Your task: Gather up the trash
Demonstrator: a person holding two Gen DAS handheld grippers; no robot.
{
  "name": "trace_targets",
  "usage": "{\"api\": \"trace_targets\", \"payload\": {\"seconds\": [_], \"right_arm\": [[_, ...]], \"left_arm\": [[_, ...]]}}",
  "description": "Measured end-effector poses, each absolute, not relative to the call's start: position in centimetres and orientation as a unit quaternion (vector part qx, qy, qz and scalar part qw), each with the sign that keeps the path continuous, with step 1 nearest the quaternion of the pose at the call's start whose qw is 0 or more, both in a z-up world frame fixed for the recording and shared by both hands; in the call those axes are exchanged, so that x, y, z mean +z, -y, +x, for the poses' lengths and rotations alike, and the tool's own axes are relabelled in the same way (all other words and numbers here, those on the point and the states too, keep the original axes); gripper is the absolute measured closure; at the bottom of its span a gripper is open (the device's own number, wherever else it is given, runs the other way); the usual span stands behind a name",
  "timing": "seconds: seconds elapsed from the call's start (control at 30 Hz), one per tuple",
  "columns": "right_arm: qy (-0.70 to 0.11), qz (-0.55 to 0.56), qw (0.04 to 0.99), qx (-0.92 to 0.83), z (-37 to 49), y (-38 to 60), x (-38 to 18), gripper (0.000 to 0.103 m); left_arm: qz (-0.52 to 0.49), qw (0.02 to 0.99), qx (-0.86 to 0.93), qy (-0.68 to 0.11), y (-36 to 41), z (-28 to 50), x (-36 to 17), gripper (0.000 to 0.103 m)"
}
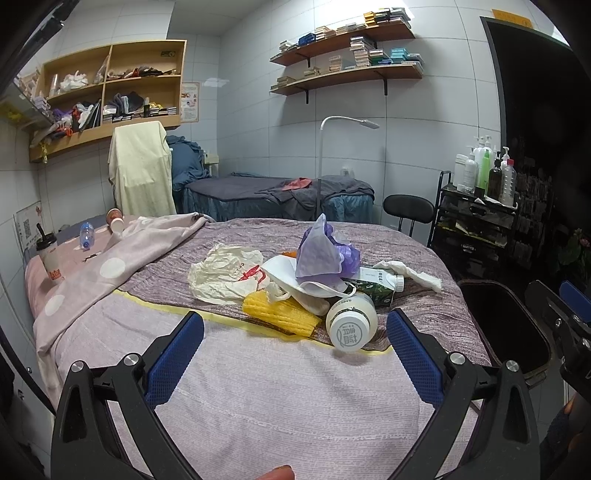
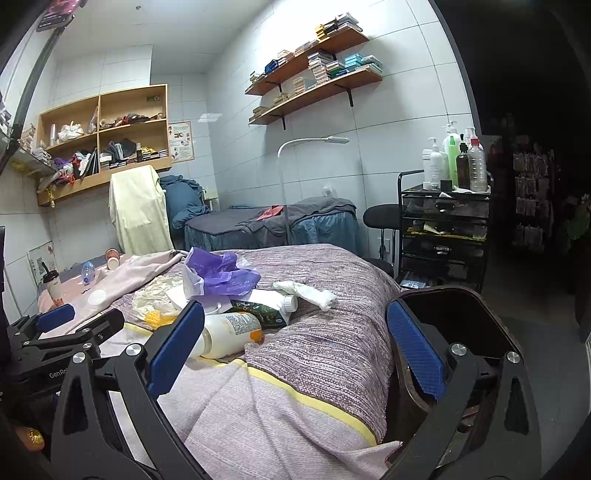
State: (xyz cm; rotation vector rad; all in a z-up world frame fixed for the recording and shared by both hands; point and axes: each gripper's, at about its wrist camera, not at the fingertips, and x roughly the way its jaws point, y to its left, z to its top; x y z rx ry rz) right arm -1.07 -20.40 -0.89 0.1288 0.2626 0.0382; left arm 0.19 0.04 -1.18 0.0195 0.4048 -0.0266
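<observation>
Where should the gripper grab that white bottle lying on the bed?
Probably around its round body. The white bottle lies on its side with its cap toward the left gripper, whose wide-open jaws already line up with it. Coming straight forward from the near edge of the bed, the fingers could close across the body just behind the cap. The yellow wrapper sits close beside it.

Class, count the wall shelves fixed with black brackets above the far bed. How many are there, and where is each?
2. The upper shelf and the lower shelf hang one above the other on the tiled wall, both stacked with small boxes.
</observation>
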Motion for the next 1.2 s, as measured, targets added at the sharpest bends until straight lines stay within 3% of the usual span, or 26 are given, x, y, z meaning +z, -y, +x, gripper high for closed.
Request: {"api": "trace_targets", "payload": {"seconds": [0.3,0.77,1.2], "right_arm": [[-0.156,0.062,0.985,0.030,-0.2,20.5,-1.3,0.005],[-0.288,0.089,0.948,0.099,6.0,18.9,-4.0,0.005],[-0.303,0.063,0.940,0.146,12.0,16.0,-2.2,0.005]], "left_arm": [[0.006,0.977,-0.017,-0.214,-0.3,0.5,-1.4,0.006],[0.002,0.952,-0.026,-0.304,-3.2,4.5,-3.7,0.006],[-0.013,0.944,-0.039,-0.327,-5.7,10.0,-3.1,0.007]]}}
